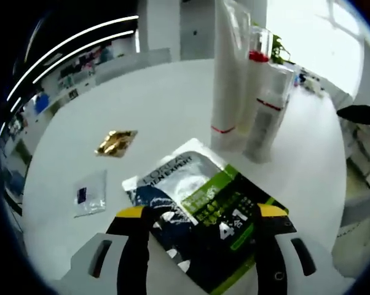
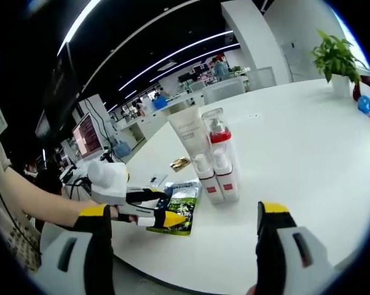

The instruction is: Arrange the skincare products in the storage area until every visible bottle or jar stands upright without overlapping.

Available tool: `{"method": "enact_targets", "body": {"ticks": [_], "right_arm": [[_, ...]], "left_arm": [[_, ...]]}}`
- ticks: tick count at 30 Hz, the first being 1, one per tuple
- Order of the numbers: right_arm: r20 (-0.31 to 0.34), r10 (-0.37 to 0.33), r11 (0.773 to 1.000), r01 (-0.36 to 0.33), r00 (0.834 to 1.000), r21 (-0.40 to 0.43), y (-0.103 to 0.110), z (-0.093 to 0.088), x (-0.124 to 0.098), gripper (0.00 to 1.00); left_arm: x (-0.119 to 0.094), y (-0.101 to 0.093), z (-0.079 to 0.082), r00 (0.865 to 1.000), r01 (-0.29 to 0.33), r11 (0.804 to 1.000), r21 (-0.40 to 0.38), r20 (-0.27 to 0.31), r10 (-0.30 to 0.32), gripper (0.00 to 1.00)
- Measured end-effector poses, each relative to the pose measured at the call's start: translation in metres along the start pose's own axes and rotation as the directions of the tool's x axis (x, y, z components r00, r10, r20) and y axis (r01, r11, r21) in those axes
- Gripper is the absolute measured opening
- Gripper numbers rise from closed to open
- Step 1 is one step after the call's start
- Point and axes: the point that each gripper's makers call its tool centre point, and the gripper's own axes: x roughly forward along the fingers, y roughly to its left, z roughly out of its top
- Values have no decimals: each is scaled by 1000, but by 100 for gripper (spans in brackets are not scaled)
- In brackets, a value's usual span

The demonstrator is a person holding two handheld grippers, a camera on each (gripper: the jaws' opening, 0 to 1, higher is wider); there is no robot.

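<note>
**A:** Where are the skincare products?

**B:** I see them standing in a tight cluster on the white table [image 2: 308,141]. In the right gripper view a tall white tube [image 2: 190,132] stands at the back, a clear-capped bottle with a red collar [image 2: 219,147] is in front of it, and two short white bottles with red bands [image 2: 214,175] are nearest me. All are upright and touching or just beside one another. In the left gripper view the same cluster [image 1: 249,92] sits at about one o'clock from my jaws.

**A:** And the flat things?

**B:** A dark and green sachet [image 1: 203,212] lies flat on the table, at about seven o'clock from the bottles. A small gold packet [image 1: 115,142] lies at ten o'clock from the sachet, and a small clear packet [image 1: 90,195] at nine o'clock, both well apart from it.

**A:** The left gripper?

**B:** The left gripper [image 1: 200,212] is spread wide, one jaw on each side of the sachet's near end, gripping nothing. From the right gripper view I see it [image 2: 163,209] reaching in at the sachet [image 2: 180,206].

**A:** The right gripper?

**B:** The right gripper [image 2: 185,221] is released, jaws wide apart with nothing between them, near the table edge at six o'clock from the bottles.
</note>
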Motion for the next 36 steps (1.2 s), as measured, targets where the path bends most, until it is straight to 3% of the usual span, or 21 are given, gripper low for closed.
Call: {"method": "enact_targets", "body": {"ticks": [5, 9, 16, 23, 36], "right_arm": [[-1, 0, 1000, 0, 1000, -1, 0, 0, 0, 99], [-2, 0, 1000, 0, 1000, -3, 0, 0, 0, 99], [-7, 6, 1000, -6, 1000, -11, 2, -1, 1, 99], [-10, 13, 1000, -14, 1000, -22, 4, -1, 1, 98], [1, 36, 998, -36, 999, -49, 10, 0, 0, 98]], "left_arm": [[0, 0, 0, 1000, 1, 1000, 1, -10, -1, 67], [1, -6, 1, 1000, 14, 1000, 15, -24, -14, 74], [-4, -8, 5, 999, 50, 999, -19, -14, -51, 76], [-16, -16, 10, 994, 105, 994, -25, 15, -105, 77], [-51, -15, 4, 995, 87, 996, -2, 53, -87, 93]]}}
